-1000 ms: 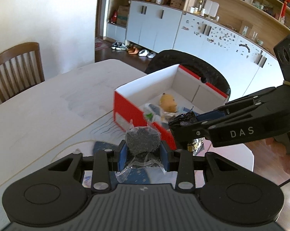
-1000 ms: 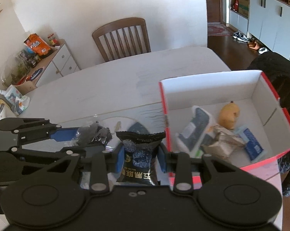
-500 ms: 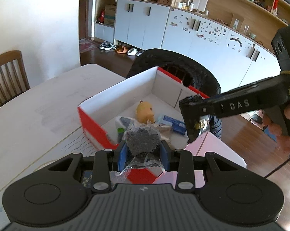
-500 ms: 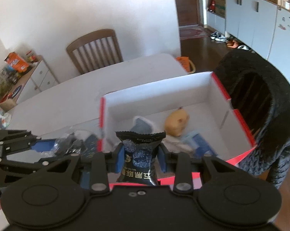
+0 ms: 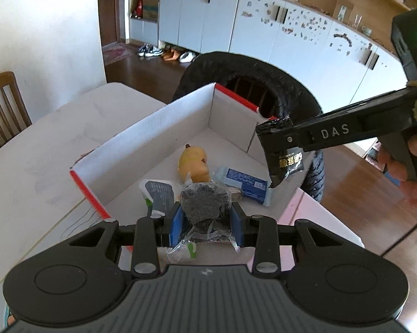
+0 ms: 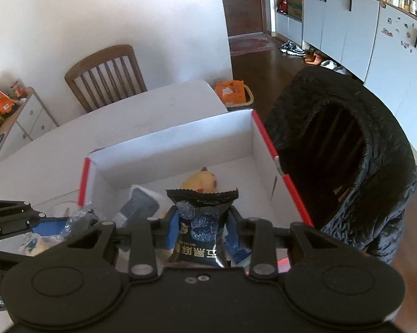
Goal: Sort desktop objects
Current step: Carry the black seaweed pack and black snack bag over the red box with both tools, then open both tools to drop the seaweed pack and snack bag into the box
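Note:
A red-and-white cardboard box (image 5: 153, 127) stands open on the white table; it also shows in the right wrist view (image 6: 180, 141). Inside lie a yellow plush toy (image 5: 194, 163), a blue-and-white packet (image 5: 246, 184) and a grey-blue packet (image 5: 158, 194). My left gripper (image 5: 205, 219) is shut on a clear bag of dark stuff (image 5: 204, 204), above the box's near end. My right gripper (image 6: 201, 230) is shut on a black snack packet (image 6: 201, 222), held above the box; it also shows in the left wrist view (image 5: 284, 152).
A chair draped with a black quilted jacket (image 6: 361, 152) stands right behind the box. A wooden chair (image 6: 106, 75) is at the table's far side. A low cabinet with snack bags (image 6: 3, 105) stands at the left. The white table (image 5: 42, 152) extends left of the box.
Both grippers have moved forward and up with their packets, from beside the box to above its interior. The box now fills the middle of both views.

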A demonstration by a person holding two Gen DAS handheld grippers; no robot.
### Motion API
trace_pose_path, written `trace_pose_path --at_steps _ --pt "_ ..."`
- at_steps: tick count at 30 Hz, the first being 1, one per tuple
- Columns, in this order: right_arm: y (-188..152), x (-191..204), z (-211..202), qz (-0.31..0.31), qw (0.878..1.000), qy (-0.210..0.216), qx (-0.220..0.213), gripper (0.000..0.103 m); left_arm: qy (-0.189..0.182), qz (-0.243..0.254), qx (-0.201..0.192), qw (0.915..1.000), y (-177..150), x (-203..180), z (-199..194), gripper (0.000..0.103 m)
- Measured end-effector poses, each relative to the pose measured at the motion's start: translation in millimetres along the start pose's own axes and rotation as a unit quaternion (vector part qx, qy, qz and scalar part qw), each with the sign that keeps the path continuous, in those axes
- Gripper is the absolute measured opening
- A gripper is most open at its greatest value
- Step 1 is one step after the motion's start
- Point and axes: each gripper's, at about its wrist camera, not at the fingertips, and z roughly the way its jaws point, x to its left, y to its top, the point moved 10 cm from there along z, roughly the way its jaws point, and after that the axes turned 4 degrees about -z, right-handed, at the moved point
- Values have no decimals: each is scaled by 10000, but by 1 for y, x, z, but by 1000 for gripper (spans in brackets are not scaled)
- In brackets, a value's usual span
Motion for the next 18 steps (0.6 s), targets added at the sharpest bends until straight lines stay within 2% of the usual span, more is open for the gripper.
trace_pose_path --at_steps 7,15,18 --pt "-3 -12 31 -39 9996 -23 271 34 146 -68 242 9996 4 3 35 35" --pt "-10 -25 65 6 9984 -50 566 34 416 115 515 9977 4 7 65 35" --pt "-13 -28 74 11 9978 -35 663 34 461 2 615 9970 3 15 72 35"
